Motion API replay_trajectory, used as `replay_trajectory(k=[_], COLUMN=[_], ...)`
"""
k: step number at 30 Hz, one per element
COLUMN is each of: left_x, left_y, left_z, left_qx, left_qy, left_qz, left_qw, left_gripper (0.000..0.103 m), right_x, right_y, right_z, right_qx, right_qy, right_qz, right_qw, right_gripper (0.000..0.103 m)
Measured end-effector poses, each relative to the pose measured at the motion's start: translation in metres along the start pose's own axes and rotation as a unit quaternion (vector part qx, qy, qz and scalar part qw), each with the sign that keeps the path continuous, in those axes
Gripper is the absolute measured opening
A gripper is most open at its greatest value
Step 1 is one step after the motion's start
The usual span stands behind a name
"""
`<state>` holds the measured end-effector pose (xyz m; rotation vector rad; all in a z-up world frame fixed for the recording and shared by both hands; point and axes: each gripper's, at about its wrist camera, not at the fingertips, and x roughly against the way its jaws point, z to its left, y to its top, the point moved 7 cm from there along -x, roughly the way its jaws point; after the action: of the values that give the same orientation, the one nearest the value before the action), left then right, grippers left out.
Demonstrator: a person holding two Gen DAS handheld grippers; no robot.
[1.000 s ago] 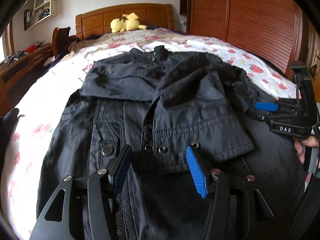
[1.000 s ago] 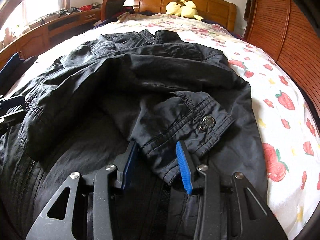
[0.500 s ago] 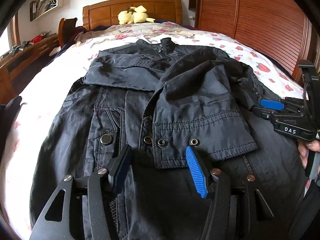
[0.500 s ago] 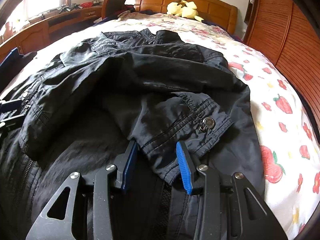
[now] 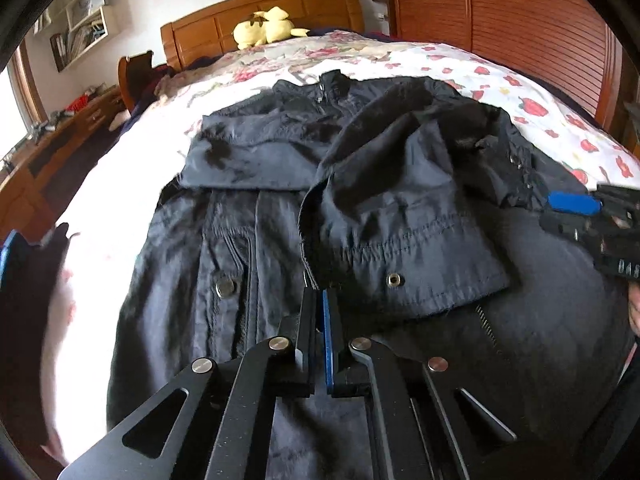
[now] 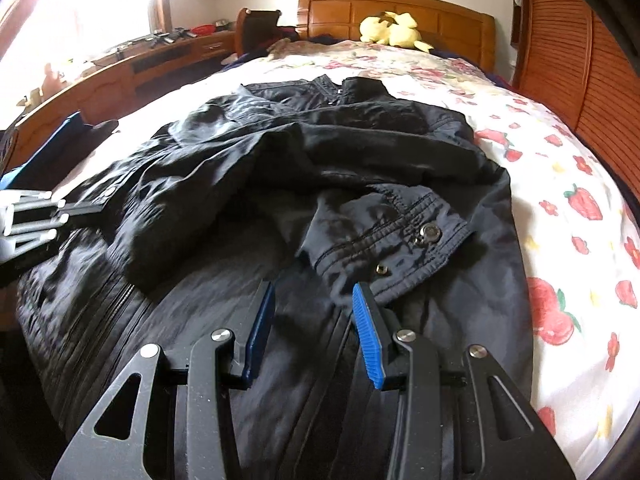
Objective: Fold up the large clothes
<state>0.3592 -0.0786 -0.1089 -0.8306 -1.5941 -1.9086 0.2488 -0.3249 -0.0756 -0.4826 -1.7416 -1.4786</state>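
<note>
Black jacket lies front-up on the bed, collar toward the headboard, hem toward me. Long axis runs collar-to-hem, straight up the bed, roughly in line with both cameras.

Step in hand, my read: sleeve tuck-in. Both sleeves are folded across the chest. In the left view one cuff lies over the zip line. In the right view the other cuff, snaps up, lies just ahead of my right gripper.

Left gripper: jaws pressed together, no gap visible. The tips sit at the cuff's near corner; looks pinched on that edge, though the fabric between the pads is hard to make out.

Right gripper: jaws wide apart, nothing between them, hovering over the jacket body with the cuff just past the blue pad.

Next move, judged: left pulls its cuff flat and square to the zip line. Right either closes on its cuff or drops to the hem. Then a hem-to-collar fold, needing both grippers on the hem corners. The fabric looks slick and thin, so take a deep bite to avoid slipping.

A yellow plush sits at the headboard, well clear.
</note>
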Motion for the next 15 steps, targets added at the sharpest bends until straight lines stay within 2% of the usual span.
replay_trajectory(k=[3,6,12,15], left_x=[0.012,0.022,0.031,0.023], left_y=[0.020,0.040,0.065,0.070], left_z=[-0.001,0.009,0.041,0.054], left_qx=[-0.007,-0.004,0.019,0.024], left_qy=[0.018,0.059,0.096,0.109], left_qz=[-0.012,-0.028,-0.055,-0.054], left_qw=[0.9997,0.9979,0.9937,0.9923], left_gripper=[0.003,0.003,0.003,0.003], right_x=[0.003,0.009,0.017,0.021], right_y=[-0.004,-0.006,-0.002,0.002], right_z=[-0.001,-0.007,-0.024,-0.027], right_qx=[-0.002,-0.015,-0.038,-0.044], right_qy=[0.007,0.018,0.018,0.019], right_qz=[0.001,-0.003,-0.012,-0.018], right_qw=[1.000,1.000,0.999,0.999], right_gripper=[0.041,0.041,0.041,0.041])
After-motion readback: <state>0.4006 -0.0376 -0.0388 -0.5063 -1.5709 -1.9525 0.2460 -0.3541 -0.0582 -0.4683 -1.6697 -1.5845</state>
